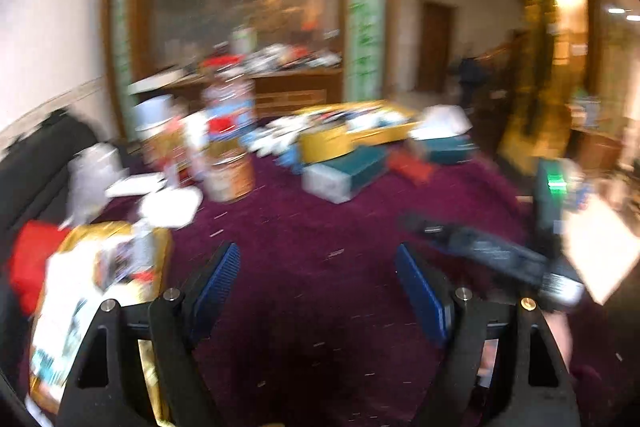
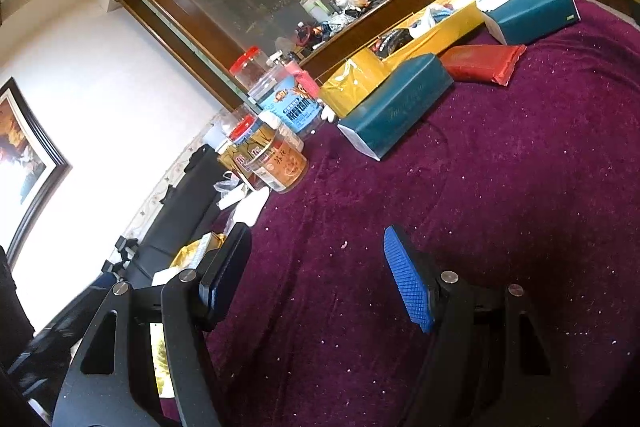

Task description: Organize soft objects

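Left gripper [image 1: 318, 287]: jaws spread wide over bare purple cloth [image 1: 320, 227], nothing between the blue pads [image 1: 218, 283]; this view is blurred.
Right gripper [image 2: 320, 275]: jaws released, wide apart, only cloth between them.
Red pouch [image 2: 482, 63]: soft, flat, shiny red packet lying on the cloth, far from the right jaws and off to their right; well apart from both grippers. In the left view it shows as a red smear [image 1: 412, 165] far ahead, right of centre.
Near tissue box [image 2: 394, 107]: teal with a white end, lying flat just left of the pouch, far ahead of the right jaws.
Far tissue box [image 2: 532, 5]: teal, a white tissue standing out of its top, beyond the pouch.
Yellow box [image 2: 404, 45]: long open tray behind the near tissue box, holding mixed small things I cannot make out.
Jars [image 2: 280, 131]: cluster of clear tubs and a tin, red lids on some, far left of the jaws.
Gold bag [image 1: 96, 291]: printed packet at the near left, beside the left gripper.
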`<state>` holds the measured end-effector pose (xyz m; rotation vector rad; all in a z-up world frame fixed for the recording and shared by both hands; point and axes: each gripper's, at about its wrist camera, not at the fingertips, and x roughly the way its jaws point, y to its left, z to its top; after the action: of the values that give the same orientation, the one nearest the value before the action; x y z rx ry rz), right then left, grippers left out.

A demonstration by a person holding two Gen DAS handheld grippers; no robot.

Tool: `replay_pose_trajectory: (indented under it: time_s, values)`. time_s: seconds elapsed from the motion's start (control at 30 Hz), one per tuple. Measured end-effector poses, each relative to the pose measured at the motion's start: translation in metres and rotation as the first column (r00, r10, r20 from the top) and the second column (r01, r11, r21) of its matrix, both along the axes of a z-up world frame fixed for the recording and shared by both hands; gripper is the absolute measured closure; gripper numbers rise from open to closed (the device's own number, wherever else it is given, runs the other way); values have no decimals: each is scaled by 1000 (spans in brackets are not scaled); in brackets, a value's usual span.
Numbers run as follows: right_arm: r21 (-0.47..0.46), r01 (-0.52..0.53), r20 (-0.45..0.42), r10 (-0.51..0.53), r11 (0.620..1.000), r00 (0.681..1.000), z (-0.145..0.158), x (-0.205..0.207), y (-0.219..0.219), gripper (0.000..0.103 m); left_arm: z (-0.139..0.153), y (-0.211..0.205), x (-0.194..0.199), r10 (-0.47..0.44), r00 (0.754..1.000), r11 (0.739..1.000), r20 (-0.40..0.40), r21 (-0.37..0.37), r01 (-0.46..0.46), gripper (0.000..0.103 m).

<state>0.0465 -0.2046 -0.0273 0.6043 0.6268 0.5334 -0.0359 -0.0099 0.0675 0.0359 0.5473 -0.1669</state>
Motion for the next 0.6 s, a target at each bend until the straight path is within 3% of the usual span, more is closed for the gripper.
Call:
replay_pose_trajectory:
  time_s: [0.07,0.17,0.33,0.6]
  values:
    - [11,-4,23,3,1000,1000,3,-2,-1,33,5,3,-2,-112,994,992,18,-54,112,23]
    - [20,-16,69,15,1000,997,10,-8,0,33,9,10,4,-157,988,978,7,-137,157,23]
    - [-1,-25,64,25,1000,998,11,-7,4,33,6,26,28,-78,990,961,-114,-273,44,22]
    - [-9,-22,75,23,1000,997,14,-9,3,33,2,36,34,-32,981,955,-193,-294,-27,22]
